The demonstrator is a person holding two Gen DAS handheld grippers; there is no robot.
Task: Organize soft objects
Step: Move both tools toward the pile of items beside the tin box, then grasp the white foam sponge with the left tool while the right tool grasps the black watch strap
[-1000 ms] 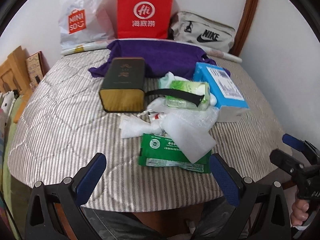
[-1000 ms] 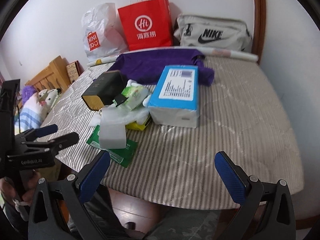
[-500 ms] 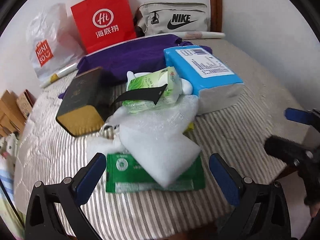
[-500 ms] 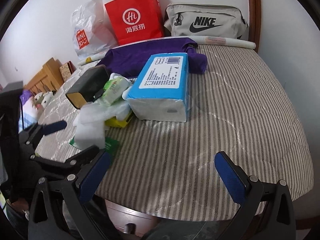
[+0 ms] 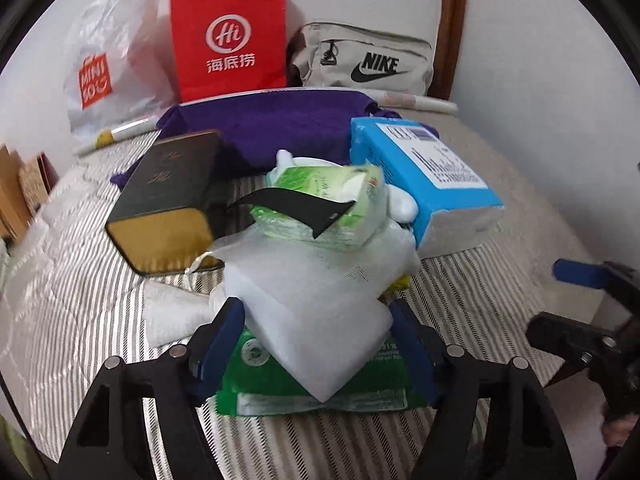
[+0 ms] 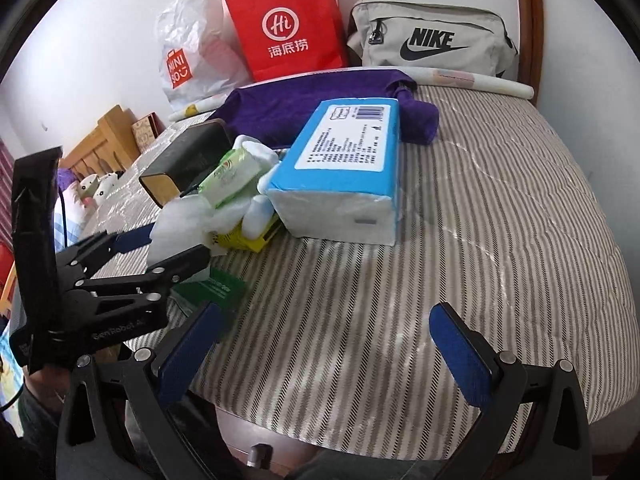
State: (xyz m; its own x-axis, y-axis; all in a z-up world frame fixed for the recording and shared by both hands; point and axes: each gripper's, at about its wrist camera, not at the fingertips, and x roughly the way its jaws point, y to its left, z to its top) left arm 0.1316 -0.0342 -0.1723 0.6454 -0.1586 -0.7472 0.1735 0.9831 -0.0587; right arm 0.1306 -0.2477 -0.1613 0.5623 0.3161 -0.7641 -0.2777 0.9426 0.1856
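Note:
A pile lies on the striped bed cover. A white foam sheet rests on a green wipes pack. Behind them a light green tissue pack carries a black strap. My left gripper straddles the foam sheet, its jaws closing, with a blue pad at each side of the foam; I see no squeeze. A blue tissue pack lies to the right. My right gripper hangs open over bare cover near the bed's front edge, holding nothing.
A dark box with a gold end and a purple cloth lie behind the pile. A red paper bag, a white plastic bag and a beige Nike bag lean on the wall. A wooden frame stands left.
My left gripper has moved forward and down onto the pile, and its jaws have narrowed around the white foam sheet. My right gripper has sunk a little toward the bed.

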